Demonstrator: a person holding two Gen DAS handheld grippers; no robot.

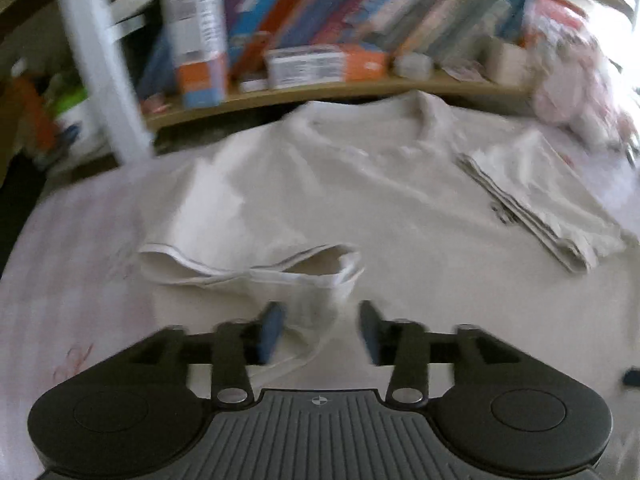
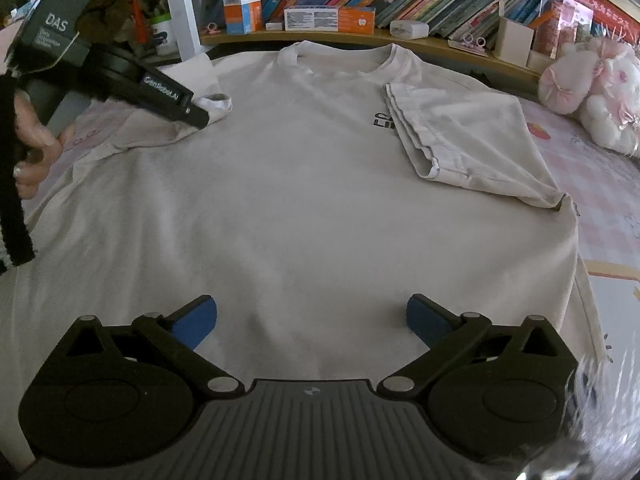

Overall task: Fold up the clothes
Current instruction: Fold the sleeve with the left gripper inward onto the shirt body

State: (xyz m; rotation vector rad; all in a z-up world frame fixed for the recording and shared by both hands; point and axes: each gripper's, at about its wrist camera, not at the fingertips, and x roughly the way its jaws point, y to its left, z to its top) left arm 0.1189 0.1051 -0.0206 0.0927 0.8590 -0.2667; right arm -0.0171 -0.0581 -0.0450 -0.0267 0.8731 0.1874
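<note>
Cream cotton T-shirt lies flat on the bed, sleeve at two o'clock folded in. Left gripper, jaws apart, straddles the ten o'clock sleeve, pads not pressing; right gripper hangs wide, empty. Next, I reckon: pinch, fold inward.

The broad middle of the cream cotton T-shirt lay flat and open to a gripper. Behind it a crowded wooden bookshelf closed the far edge; pink plush toys probably blocked the right corner.
</note>
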